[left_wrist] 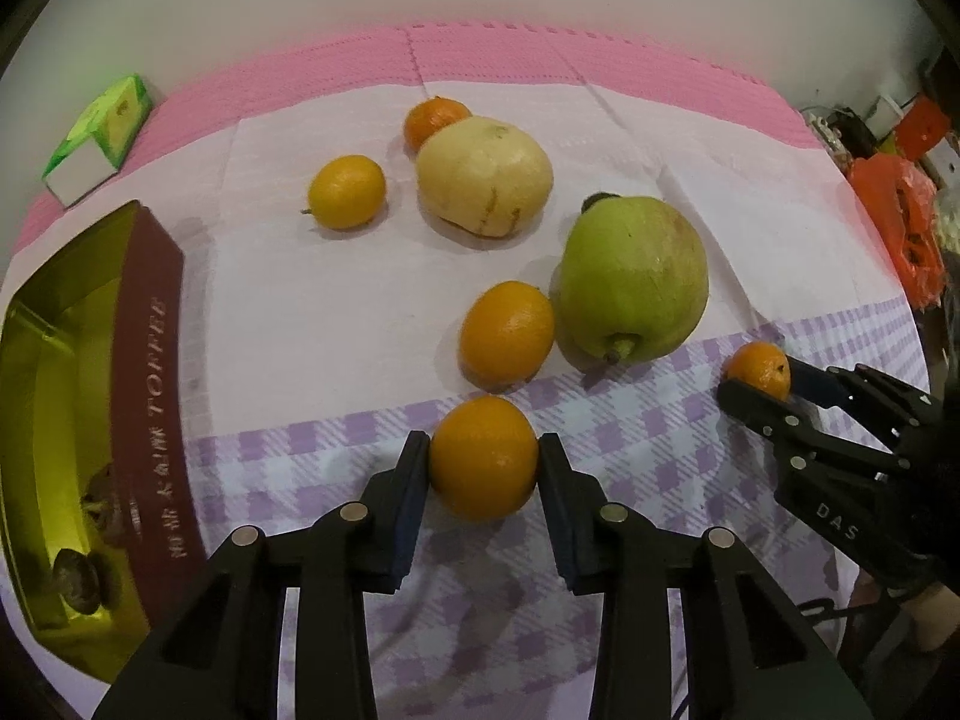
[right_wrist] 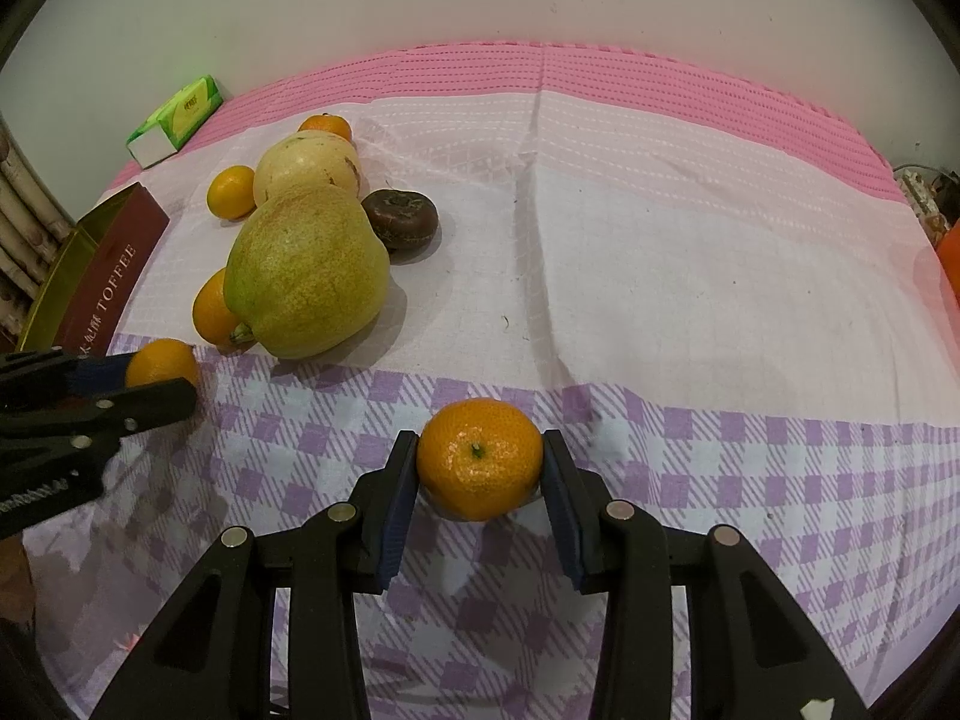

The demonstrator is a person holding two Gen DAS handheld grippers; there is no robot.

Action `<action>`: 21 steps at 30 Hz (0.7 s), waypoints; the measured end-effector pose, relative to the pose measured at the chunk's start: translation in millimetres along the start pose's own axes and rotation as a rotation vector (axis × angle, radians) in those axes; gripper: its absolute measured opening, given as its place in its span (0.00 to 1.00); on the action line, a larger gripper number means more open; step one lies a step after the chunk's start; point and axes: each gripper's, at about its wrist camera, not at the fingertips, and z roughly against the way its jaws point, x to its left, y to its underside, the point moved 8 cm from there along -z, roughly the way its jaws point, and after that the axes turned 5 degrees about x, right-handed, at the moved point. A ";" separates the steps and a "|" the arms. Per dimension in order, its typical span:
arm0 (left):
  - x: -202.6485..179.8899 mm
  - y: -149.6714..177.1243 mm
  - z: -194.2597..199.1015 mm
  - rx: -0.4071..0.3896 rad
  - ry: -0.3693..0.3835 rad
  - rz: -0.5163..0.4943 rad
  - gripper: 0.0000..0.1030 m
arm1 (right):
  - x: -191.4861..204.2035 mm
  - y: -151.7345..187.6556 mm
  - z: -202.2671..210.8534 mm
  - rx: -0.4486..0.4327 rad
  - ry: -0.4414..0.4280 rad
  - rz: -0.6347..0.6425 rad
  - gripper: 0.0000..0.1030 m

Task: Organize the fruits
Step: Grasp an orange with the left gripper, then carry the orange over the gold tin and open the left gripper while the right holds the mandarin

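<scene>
Stem toward the camera, one mandarin [right_wrist: 479, 459] sits clamped in the right hand-held gripper [right_wrist: 480, 462], the left hand-held gripper [left_wrist: 483, 459] clamping one round orange [left_wrist: 483, 457], two pears at 11 o'clock.

We can't see the dark fruit [right_wrist: 401, 218] whole in the left view: only its top shows behind the pear [left_wrist: 633, 275]. In the right view the pear hides half of one orange [right_wrist: 213, 306], and the pale fruit [right_wrist: 307, 167] covers most of the far one [right_wrist: 325, 125]. The box [left_wrist: 72, 420] is cut by the frame edge; the things inside are too dim to ID. The clutter [left_wrist: 900, 192] at far right is blurred.
</scene>
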 end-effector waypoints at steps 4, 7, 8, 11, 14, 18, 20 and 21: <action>10.8 -0.4 13.4 -0.020 -0.004 0.014 0.36 | 0.4 -0.2 0.0 0.000 0.001 0.000 0.37; 23.8 -3.2 24.9 -0.042 -0.014 0.030 0.36 | 0.8 -0.5 -0.1 -0.001 0.006 0.003 0.37; 31.2 -4.0 29.4 -0.051 -0.020 0.038 0.36 | 0.9 -0.7 0.0 -0.001 0.008 0.004 0.37; 52.8 -9.1 41.9 -0.079 -0.046 0.067 0.36 | 1.4 -1.0 -0.2 -0.002 0.013 0.006 0.37; 81.3 -13.2 52.3 -0.102 -0.081 0.109 0.36 | 1.9 -1.2 -0.3 -0.003 0.020 0.009 0.37; 124.9 -11.1 61.2 -0.116 -0.133 0.175 0.36 | 2.4 -1.3 -1.0 -0.005 0.028 0.012 0.37; 146.2 -7.6 63.9 -0.117 -0.158 0.210 0.36 | 2.6 -1.1 -0.9 -0.005 0.031 0.013 0.37; 154.5 -5.0 64.2 -0.117 -0.166 0.226 0.36 | 2.5 -1.5 -1.2 -0.006 0.033 0.014 0.37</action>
